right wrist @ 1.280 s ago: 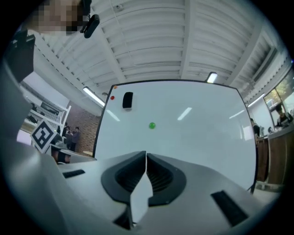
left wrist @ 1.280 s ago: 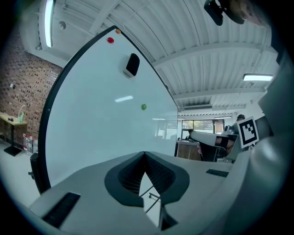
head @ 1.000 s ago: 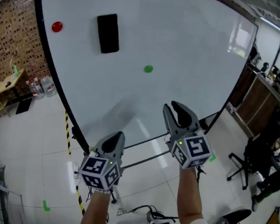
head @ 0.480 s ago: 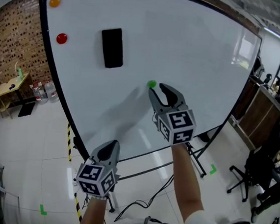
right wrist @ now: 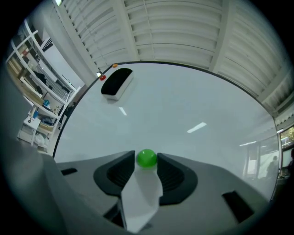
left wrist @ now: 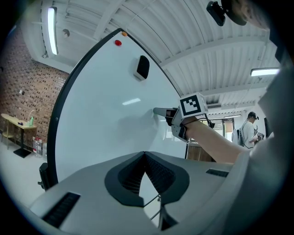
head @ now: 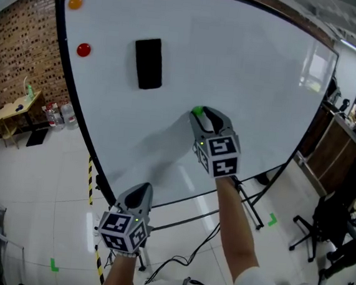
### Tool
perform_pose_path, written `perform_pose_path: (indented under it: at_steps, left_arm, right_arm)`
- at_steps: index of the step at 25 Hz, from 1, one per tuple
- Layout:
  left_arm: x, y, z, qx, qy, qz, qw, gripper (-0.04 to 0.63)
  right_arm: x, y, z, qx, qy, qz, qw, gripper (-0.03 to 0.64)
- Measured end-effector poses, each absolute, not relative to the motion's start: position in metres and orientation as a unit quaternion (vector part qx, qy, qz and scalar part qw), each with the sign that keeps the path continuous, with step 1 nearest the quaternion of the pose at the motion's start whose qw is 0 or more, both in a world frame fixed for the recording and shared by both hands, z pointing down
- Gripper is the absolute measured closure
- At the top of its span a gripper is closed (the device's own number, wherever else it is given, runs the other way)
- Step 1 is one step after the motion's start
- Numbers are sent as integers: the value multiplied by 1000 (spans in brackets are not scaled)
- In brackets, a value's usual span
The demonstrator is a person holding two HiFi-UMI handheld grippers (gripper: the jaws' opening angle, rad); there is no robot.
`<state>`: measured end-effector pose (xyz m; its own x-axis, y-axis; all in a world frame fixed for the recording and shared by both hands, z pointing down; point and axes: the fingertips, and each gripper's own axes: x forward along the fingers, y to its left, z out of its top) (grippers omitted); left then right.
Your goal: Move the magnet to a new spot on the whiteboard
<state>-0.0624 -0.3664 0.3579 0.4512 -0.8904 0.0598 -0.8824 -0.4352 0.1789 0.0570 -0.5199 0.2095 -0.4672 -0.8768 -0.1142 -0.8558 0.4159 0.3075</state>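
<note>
Right gripper [head: 207,115] jaws wide, straddling magnet [right wrist: 147,158] mid-frame on whiteboard [head: 248,64], set to pinch | left gripper [head: 139,190] jaws together, idle, lower left.

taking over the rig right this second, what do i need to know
Left gripper: fingers shut, empty, held low, away from the whiteboard.
Right gripper: at the board, fingers open on either side of the green magnet; no squeeze shows.
Things: the green magnet sits on the board near its middle. The red magnet, orange magnet and black eraser are at the top left.
Done: right gripper lined up on the magnet.
Left: close on it, pull it off, set it on a bare spot of the board, let go.
</note>
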Motion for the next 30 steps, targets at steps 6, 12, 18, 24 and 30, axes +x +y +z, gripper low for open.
perform_pose_path:
  at_steps: [6, 12, 18, 24, 30]
  left_arm:
    - [-63, -365, 362, 847, -522, -21, 97, 604]
    - [-59, -357, 366, 852, -513, -21, 104, 604]
    - [-50, -350, 376, 860, -497, -16, 119, 604]
    - [-33, -349, 381, 875, -468, -13, 123, 604]
    - [-1, -345, 389, 890, -435, -8, 137, 604]
  right_arm:
    - [55, -524, 211, 523, -834, -170, 46, 479]
    - [57, -526, 211, 529, -828, -173, 69, 482]
    - [73, -488, 189, 514, -839, -171, 50, 482]
    - [111, -414, 195, 512, -845, -150, 24, 482]
    - [157, -351, 239, 536, -837, -109, 25, 480]
